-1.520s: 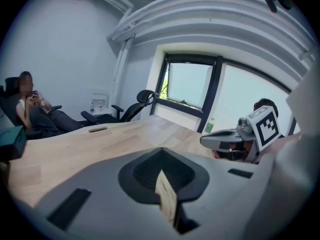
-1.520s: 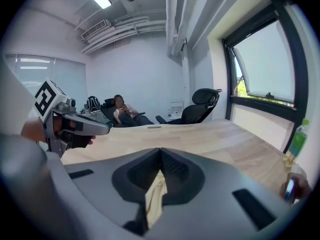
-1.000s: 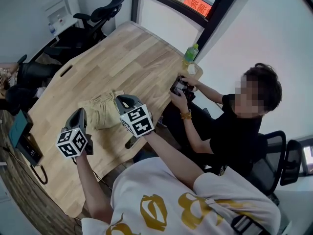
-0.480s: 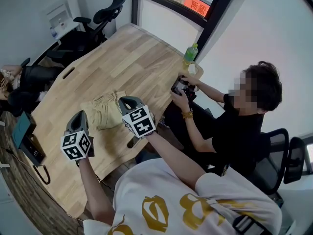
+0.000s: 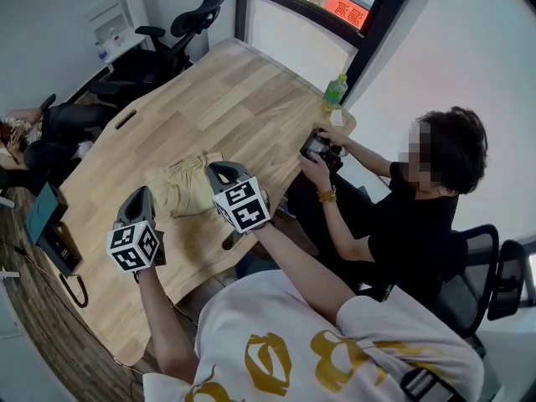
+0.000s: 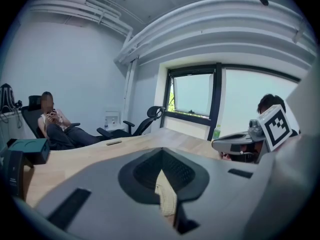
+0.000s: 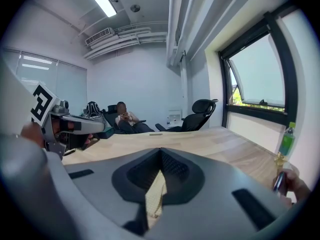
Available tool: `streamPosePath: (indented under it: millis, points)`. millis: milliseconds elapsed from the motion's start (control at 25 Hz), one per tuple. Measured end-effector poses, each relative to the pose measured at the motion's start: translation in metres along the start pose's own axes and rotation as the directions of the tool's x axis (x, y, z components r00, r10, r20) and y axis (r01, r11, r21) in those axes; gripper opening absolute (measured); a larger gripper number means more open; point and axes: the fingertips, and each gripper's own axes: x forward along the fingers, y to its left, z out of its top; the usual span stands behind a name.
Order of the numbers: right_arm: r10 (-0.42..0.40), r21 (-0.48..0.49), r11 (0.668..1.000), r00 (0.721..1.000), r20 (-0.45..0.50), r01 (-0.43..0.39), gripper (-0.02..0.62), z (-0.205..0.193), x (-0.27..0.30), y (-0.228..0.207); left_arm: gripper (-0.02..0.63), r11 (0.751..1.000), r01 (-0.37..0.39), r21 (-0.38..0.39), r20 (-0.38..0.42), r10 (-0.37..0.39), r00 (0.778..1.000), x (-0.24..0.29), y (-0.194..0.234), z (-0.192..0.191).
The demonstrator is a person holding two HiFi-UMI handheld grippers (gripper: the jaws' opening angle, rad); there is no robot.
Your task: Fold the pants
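Note:
The khaki pants (image 5: 177,189) lie folded into a small, wrinkled bundle on the wooden table (image 5: 226,99), near its front edge. My left gripper (image 5: 136,195) hovers just left of the bundle with its jaws shut. My right gripper (image 5: 219,171) is at the bundle's right edge, also shut. In the left gripper view, the left gripper (image 6: 161,168) has its jaws together, with only a thin pale khaki strip showing in the slit below the tips. The right gripper (image 7: 160,170) looks the same in its own view. Nothing hangs from either gripper in the head view.
A person in black (image 5: 410,216) sits at the table's right corner holding a phone (image 5: 318,147), beside a green bottle (image 5: 335,89). Office chairs (image 5: 180,32) stand at the far end. A teal box (image 5: 40,216) sits at the left edge, near another seated person (image 6: 52,126).
The head view has drifted a little, so the table slides right in the picture. Both grippers keep their places beside the pants, still shut.

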Motion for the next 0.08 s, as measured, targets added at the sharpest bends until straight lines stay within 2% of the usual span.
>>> streamPosePath:
  millis: [80]
  points:
    - [0.000, -0.001, 1.000, 1.000, 0.001, 0.000, 0.005, 0.0006, 0.0000, 0.0008, 0.006, 1.000, -0.004, -0.008, 0.003, 0.004, 1.000, -0.0013, 0.0023, 0.0000]
